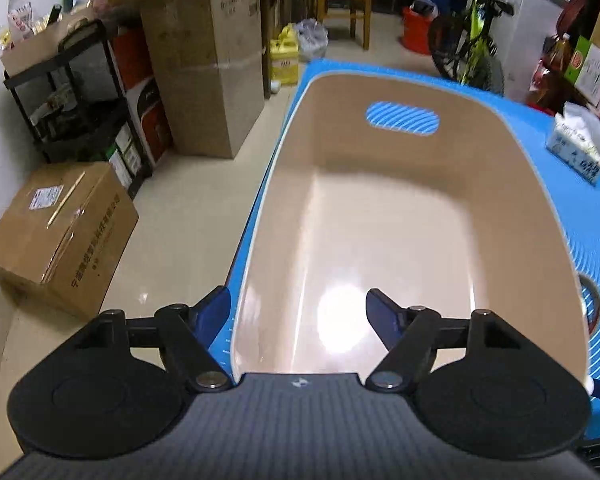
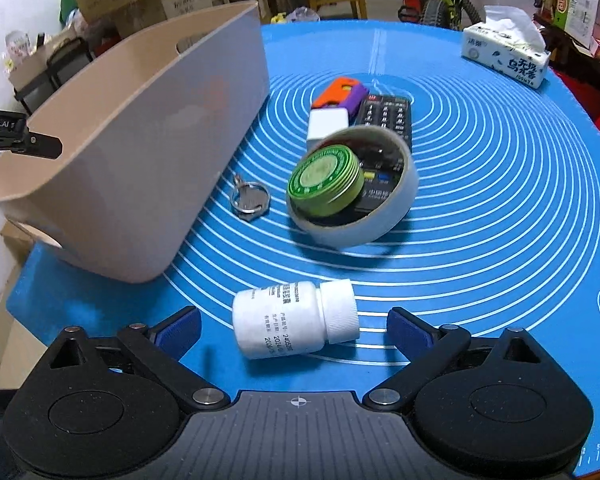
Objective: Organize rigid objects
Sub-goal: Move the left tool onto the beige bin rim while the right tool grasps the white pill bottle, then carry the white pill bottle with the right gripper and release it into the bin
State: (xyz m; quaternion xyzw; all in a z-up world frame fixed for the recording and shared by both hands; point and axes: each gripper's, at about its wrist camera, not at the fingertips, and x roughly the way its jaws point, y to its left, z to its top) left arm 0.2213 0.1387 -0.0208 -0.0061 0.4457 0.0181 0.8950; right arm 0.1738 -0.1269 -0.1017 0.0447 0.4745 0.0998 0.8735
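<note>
Clutter sits on a blue mat that covers the bench: a white pill bottle lies on its side near the front edge, just ahead of the right gripper, whose jaws are spread wide on either side of it without touching it. Toward the middle of the mat a white tape roll leans tilted over a green round tin and the near end of a black remote. Beyond these lie a white block and an orange-and-purple piece, which touch each other. A key ring rests flat between the tape roll and a beige bin, near the bin's wall. The bin stands along the left edge of the bench. The left gripper hangs over the bin's near rim with its jaws spread and nothing between them; what I can see of the bin's inside looks bare, though glare hides part of the floor. A tissue pack sits at the far right corner.
</note>
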